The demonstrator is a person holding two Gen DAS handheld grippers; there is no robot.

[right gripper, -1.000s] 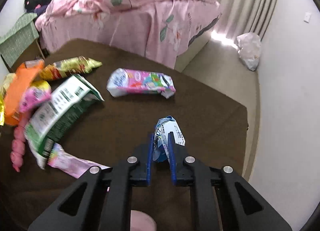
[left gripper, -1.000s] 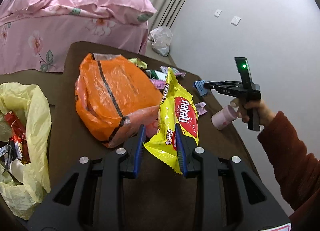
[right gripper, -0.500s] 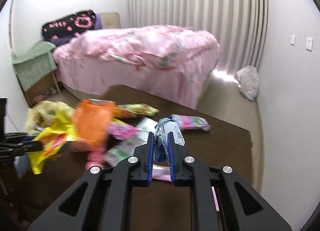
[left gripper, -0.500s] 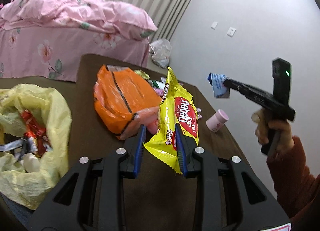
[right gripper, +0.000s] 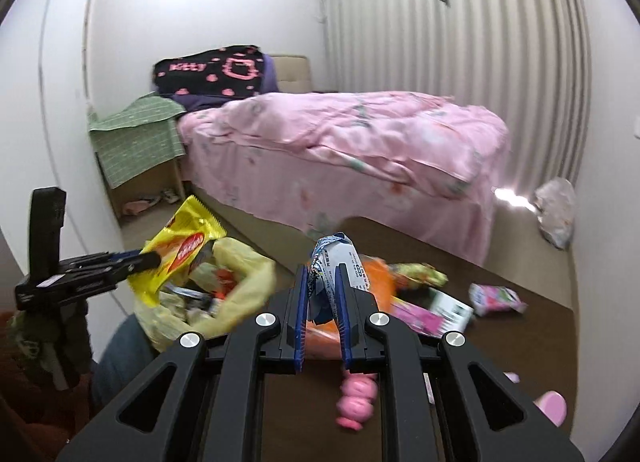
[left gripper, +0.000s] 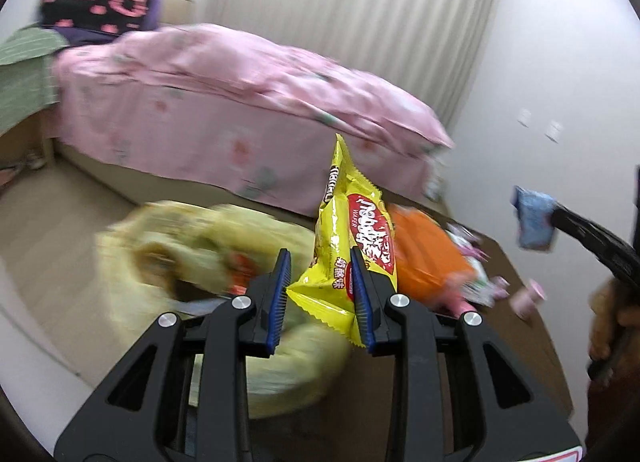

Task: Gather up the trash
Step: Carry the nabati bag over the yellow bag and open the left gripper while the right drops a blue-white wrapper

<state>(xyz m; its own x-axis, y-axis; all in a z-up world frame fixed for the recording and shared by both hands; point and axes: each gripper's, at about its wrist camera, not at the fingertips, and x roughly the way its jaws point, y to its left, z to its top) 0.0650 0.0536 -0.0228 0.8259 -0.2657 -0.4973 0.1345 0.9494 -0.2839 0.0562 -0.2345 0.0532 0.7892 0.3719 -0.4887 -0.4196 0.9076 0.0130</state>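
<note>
My left gripper [left gripper: 320, 282] is shut on a yellow wafer bag [left gripper: 352, 238] and holds it in the air over the open yellow trash bag [left gripper: 208, 262], which is blurred. In the right wrist view the left gripper [right gripper: 148, 260] and the wafer bag [right gripper: 180, 254] hang just above the trash bag [right gripper: 240, 290], which has wrappers inside. My right gripper [right gripper: 324, 290] is shut on a crumpled blue-and-white wrapper [right gripper: 332, 262], lifted above the table. The left wrist view shows the right gripper [left gripper: 560, 217] and its wrapper [left gripper: 534, 223] at the right.
On the brown table [right gripper: 520, 362] lie an orange bag [left gripper: 424, 258], pink and green wrappers [right gripper: 496, 298], a pink lumpy piece [right gripper: 358, 398] and a small pink bottle [left gripper: 528, 298]. A pink bed [right gripper: 360, 141] stands behind. A white plastic bag [right gripper: 556, 213] sits on the floor.
Both grippers have risen and swung left from the table toward the yellow trash bag. Each still carries its item, and the right one has come up off the table.
</note>
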